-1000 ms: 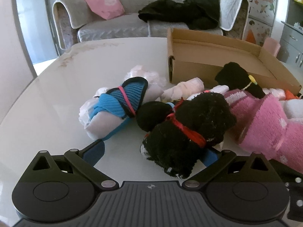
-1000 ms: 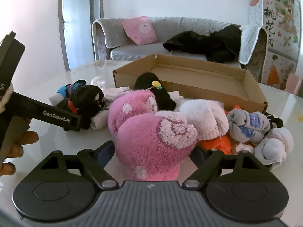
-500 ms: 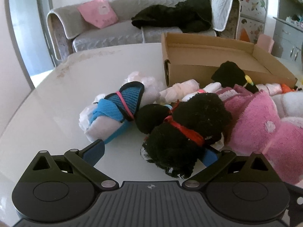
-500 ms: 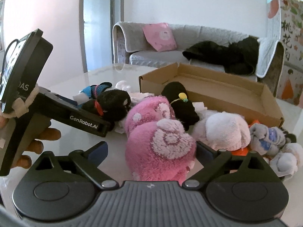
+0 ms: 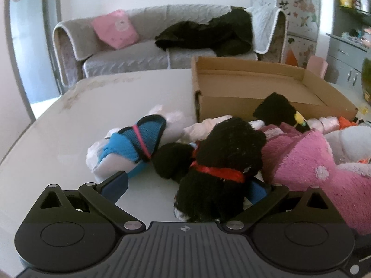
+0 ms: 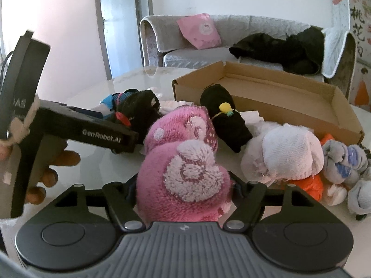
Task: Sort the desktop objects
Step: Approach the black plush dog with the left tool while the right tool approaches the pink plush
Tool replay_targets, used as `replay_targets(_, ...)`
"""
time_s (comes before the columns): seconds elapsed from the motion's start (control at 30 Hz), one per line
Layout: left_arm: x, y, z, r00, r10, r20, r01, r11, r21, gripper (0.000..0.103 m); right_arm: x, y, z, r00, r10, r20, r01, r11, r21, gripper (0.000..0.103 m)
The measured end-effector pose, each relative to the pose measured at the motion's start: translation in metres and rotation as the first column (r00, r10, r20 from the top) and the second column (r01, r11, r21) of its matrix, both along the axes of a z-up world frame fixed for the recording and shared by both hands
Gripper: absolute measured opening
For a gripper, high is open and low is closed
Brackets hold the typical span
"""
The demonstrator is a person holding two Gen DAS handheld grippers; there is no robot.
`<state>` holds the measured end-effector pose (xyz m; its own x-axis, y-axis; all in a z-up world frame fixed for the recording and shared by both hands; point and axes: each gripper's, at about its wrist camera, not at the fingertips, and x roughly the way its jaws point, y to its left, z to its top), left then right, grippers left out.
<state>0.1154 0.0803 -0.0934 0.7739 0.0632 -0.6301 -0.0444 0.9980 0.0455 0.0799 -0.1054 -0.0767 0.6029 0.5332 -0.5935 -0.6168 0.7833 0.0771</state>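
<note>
A fluffy black sock bundle with a red band (image 5: 222,159) lies on the white table between the fingers of my left gripper (image 5: 185,187), which is open around it; its right finger is partly hidden behind the bundle. The bundle also shows in the right wrist view (image 6: 139,111). My right gripper (image 6: 183,185) is shut on a fluffy pink sock bundle (image 6: 183,178), which also shows in the left wrist view (image 5: 313,164). An open, empty cardboard box (image 6: 278,92) stands behind the pile, also in the left wrist view (image 5: 255,88).
A blue and white sock bundle (image 5: 129,148) lies left of the black one. A black sock roll with a yellow charm (image 6: 225,118), a white bundle (image 6: 287,153), grey and orange socks (image 6: 343,162) lie by the box. A sofa (image 5: 162,44) stands beyond the table.
My right gripper has closed on the pink sock bundle and lifted it slightly. My left gripper has moved forward around the black bundle, still open.
</note>
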Motion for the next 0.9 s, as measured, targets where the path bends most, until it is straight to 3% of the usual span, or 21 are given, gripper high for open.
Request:
replay_targets(0.1,0.001,-0.001,-0.001,1.000,-0.018,-0.014,0.017,1.000,-0.013,0.103,-0.001,0.000,0.001,1.000,-0.006,0.005,0.006,1.000,0.002,0.070)
replay_targets(0.43,-0.004,0.005,0.003,0.995,-0.099,-0.029,0.093,0.983,-0.160,0.103,-0.003,-0.002,0.003,1.000,-0.012,0.015,0.012,1.000,-0.006,0.063)
replay_targets(0.9,-0.004,-0.011,-0.006,0.990,-0.128,-0.051,0.122,0.986,-0.110,0.102,-0.001,-0.001,0.002,1.000,-0.026,0.010,0.026,1.000,-0.015,0.065)
